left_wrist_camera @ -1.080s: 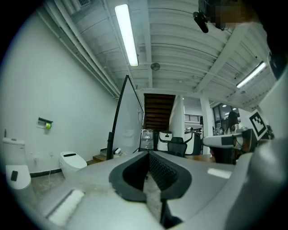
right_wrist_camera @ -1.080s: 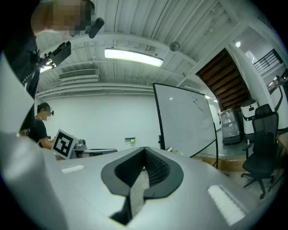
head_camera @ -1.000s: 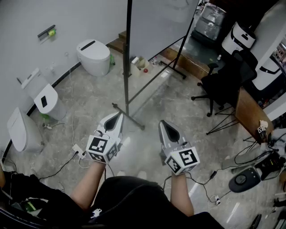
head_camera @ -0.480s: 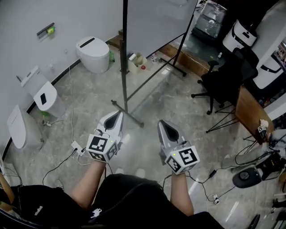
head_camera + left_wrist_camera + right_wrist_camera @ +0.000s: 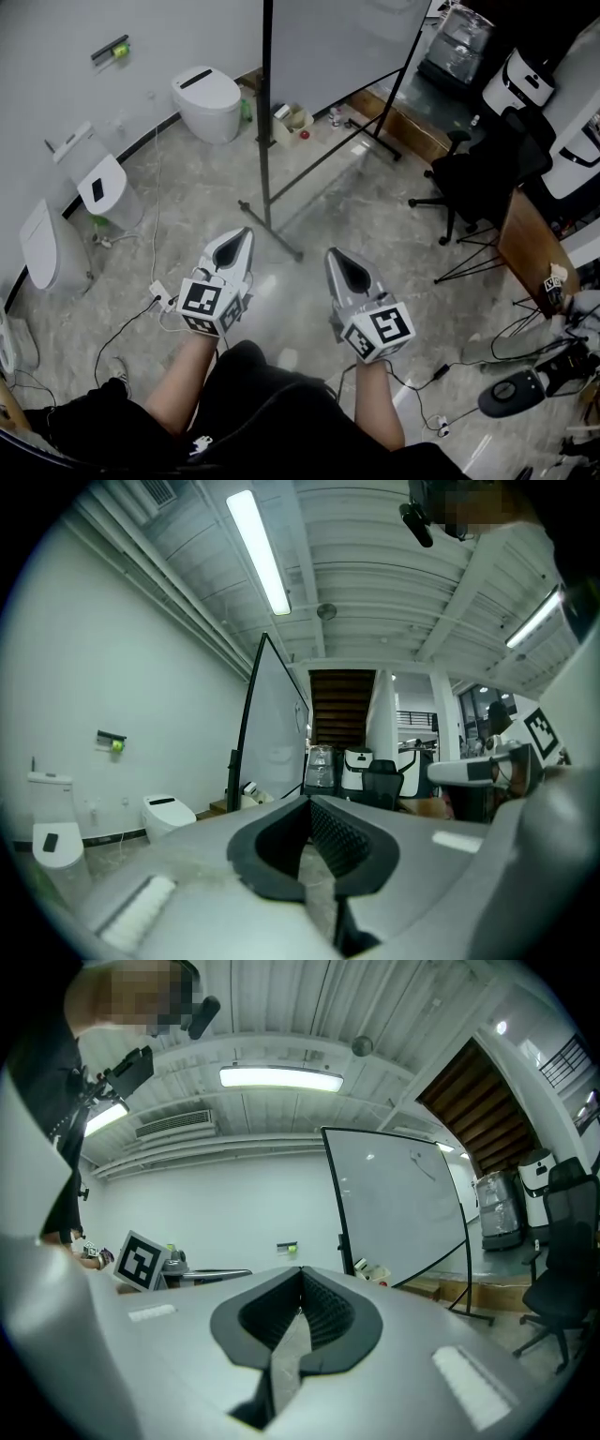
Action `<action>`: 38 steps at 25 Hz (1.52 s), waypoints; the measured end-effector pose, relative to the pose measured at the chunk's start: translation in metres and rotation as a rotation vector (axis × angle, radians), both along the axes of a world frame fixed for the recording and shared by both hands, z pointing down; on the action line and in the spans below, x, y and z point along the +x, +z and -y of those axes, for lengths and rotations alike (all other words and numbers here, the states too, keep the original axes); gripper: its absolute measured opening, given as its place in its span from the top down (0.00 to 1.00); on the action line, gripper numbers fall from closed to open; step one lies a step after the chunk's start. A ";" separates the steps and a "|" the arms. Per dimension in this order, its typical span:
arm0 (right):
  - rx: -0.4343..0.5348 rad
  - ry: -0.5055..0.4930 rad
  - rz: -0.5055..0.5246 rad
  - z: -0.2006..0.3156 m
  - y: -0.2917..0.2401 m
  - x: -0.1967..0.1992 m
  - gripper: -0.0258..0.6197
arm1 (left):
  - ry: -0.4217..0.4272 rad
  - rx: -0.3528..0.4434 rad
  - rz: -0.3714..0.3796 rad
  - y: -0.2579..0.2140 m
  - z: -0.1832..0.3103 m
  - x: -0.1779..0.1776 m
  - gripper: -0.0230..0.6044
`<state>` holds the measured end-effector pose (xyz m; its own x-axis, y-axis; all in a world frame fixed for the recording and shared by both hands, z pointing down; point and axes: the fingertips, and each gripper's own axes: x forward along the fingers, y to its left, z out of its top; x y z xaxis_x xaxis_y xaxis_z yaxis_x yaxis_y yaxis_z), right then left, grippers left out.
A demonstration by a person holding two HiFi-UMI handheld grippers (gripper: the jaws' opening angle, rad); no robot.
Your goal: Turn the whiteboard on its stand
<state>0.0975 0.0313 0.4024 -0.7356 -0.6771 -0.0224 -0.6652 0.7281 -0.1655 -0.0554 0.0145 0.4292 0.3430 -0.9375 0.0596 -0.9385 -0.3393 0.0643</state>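
Whiteboard (image 5: pixel 337 47): upright on the floor, ahead of the left tongs (image 5: pixel 245 234) and right tongs (image 5: pixel 334 255), well apart from both; long axis runs near-left to far-right.
Stand (image 5: pixel 265 141): its near post is closest to the left tongs.
Left tongs: clenched, empty.
Right tongs: clenched, empty.

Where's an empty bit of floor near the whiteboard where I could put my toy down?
Bare floor lies between the stand's near foot and the black chair, and between the toilet and that stand. It is crowded under the whiteboard, with a box, and by the cables at right.
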 end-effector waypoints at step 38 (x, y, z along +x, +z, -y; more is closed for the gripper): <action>0.050 0.090 -0.023 0.194 -0.020 -0.105 0.95 | 0.057 0.063 0.014 -0.026 0.200 -0.080 0.96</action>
